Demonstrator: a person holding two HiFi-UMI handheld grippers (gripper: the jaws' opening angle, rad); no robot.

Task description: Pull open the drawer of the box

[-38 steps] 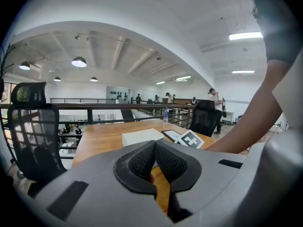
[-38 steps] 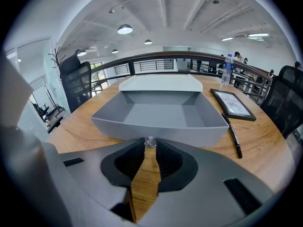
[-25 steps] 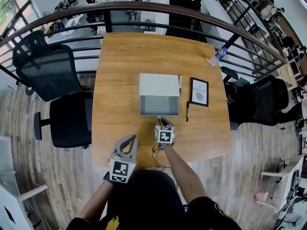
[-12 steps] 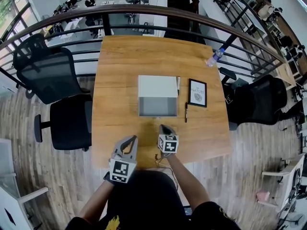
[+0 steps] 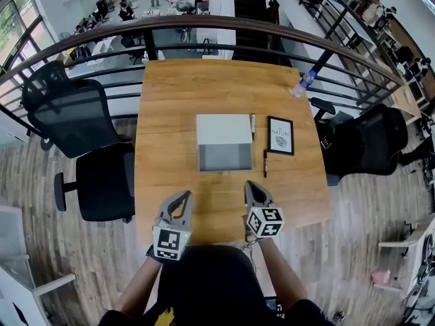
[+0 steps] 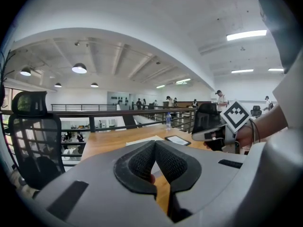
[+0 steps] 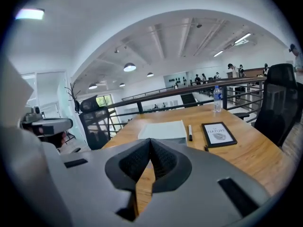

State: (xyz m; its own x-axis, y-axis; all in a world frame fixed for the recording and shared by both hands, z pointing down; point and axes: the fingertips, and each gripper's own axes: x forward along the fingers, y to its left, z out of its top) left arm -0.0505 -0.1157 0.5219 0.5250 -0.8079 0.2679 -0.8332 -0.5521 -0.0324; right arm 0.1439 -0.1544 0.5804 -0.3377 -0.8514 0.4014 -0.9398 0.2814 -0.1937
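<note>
The box point(image 5: 224, 129) stands mid-table, white on top, with its grey drawer side point(image 5: 224, 158) facing me. Both grippers hang above the table's near edge, well short of the box. My left gripper point(image 5: 183, 195) is shut with nothing between its pads. My right gripper point(image 5: 250, 185) is also shut and empty, level with the left and to its right. The right gripper view looks over its closed jaws point(image 7: 150, 141) at the box point(image 7: 163, 130). In the left gripper view the closed jaws point(image 6: 154, 144) partly hide the box point(image 6: 142, 140), and the right gripper point(image 6: 213, 123) shows at the right.
A black pen point(image 5: 265, 162) and a framed picture point(image 5: 281, 135) lie right of the box; a second pen point(image 5: 253, 124) lies against its right side. A water bottle point(image 5: 302, 83) is at the far right corner. Black office chairs point(image 5: 75, 121) flank the table; a railing point(image 5: 224, 26) runs behind.
My right gripper has drawn back from the box's front toward me, risen and shifted right. The left gripper has lifted slightly. The box has not moved.
</note>
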